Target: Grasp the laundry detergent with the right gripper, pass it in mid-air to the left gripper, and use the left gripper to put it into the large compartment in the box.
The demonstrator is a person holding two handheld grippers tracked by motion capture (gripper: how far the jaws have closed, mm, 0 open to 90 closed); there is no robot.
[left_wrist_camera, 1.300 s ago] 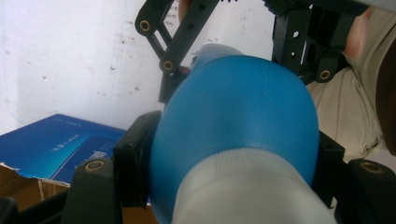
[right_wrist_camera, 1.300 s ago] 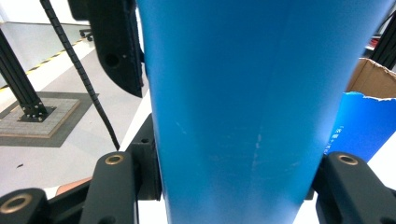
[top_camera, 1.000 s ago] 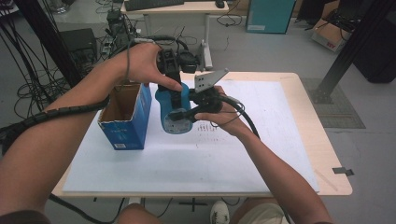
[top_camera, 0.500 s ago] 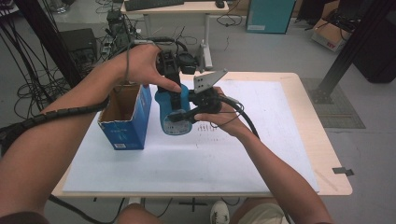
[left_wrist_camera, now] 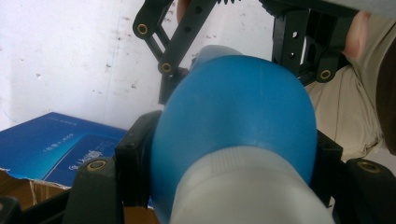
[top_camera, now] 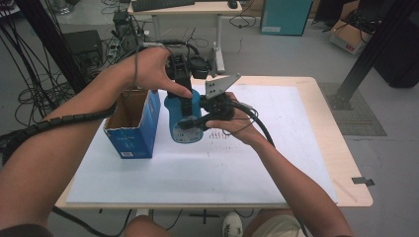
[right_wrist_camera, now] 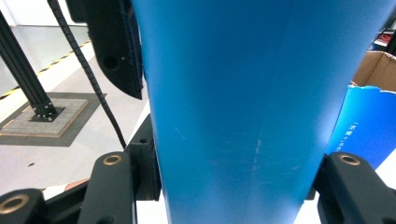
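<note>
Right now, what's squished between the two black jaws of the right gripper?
The blue bottle. In the right gripper view its body sits between the right gripper's jaws, pressed on both sides. The high view shows the left gripper holding it too.

Grey floor [top_camera: 296, 54], far desk [top_camera: 188, 7], tangled cables [top_camera: 29, 84]

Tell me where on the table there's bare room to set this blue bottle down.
The white mat is bare right of the blue bottle out to the wooden edge, and along the near edge in front of the open blue box. It is crowded at the far left, where the box, the left gripper and the right gripper bunch around the bottle.
</note>
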